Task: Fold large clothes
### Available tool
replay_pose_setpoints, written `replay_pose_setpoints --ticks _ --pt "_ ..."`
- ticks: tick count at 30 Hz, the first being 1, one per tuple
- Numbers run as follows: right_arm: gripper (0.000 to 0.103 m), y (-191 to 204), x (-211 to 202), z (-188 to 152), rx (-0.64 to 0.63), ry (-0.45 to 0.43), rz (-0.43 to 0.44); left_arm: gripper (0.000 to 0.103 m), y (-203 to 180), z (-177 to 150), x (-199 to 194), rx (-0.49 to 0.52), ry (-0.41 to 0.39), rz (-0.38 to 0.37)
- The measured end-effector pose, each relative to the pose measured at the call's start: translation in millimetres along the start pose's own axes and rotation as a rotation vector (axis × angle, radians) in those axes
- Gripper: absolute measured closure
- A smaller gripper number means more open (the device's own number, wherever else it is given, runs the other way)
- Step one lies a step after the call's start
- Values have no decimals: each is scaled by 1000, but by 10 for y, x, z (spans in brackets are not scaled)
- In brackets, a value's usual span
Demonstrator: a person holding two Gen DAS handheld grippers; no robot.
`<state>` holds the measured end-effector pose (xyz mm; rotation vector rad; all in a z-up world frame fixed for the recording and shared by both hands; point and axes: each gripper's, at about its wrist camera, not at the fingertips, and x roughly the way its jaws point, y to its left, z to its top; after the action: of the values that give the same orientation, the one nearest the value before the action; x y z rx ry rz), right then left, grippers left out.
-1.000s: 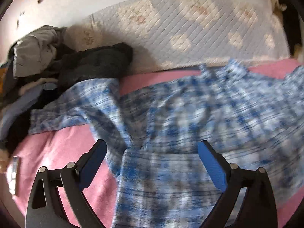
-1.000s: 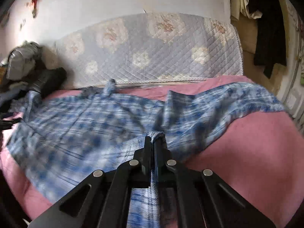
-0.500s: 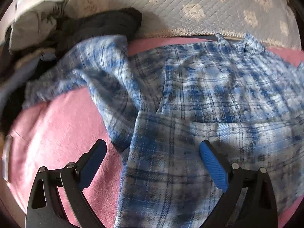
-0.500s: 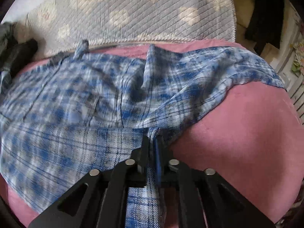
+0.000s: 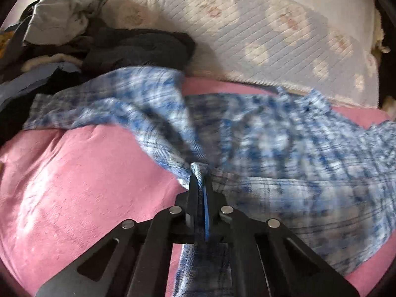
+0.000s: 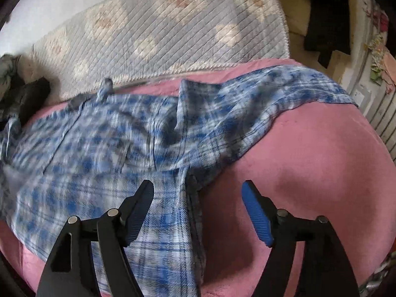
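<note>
The blue plaid shirt is spread across the pink bed, collar up toward 12 o'clock near the quilted pad. The left hand-held gripper is clenched tight on a bunched fold of the shirt, with cloth poking out past the tips and more hanging down under the jaws at 6 o'clock. In the right view, the right hand-held gripper has its jaws opening, and a ridge of the shirt runs up between them, but the pads aren't pressing on it. The bulk of the fabric sits from 9 to 12 o'clock of that gripper, one sleeve stretching out to about 1 o'clock. So: one shirt, two grippers, one bed, one pad. In the left view a pile of clothes, dark and grey stuff, is heaped at 10 o'clock, with the shirt's other sleeve lying right up against it. Dark clothing hangs off at 1 o'clock in the right view.
</note>
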<state>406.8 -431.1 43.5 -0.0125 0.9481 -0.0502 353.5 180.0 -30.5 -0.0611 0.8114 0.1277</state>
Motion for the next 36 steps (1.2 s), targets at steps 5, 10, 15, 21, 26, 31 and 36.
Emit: replay_pose_setpoints --ticks 5,10,15,21,26,31,36 --pt "27 0 -62 -56 19 -31 -21 94 -167 -103 41 105 7 76" --pt "27 145 -297 -102 -32 -147 -150 66 -189 -65 -215 70 -101 56" --pt "27 130 -397 -82 2 -139 -27 28 -251 -16 -502 33 -185 -4" --pt "27 51 -597 -41 96 -203 132 0 -520 -19 -776 22 -256 -145" --pt "27 50 -575 -38 159 -166 244 60 -1053 -256 -402 142 -23 -319" --pt "27 136 -497 -34 144 -136 174 62 -1508 -333 -110 197 46 -377" --pt "27 66 -480 -72 167 -107 204 55 -1749 -390 161 198 70 -323"
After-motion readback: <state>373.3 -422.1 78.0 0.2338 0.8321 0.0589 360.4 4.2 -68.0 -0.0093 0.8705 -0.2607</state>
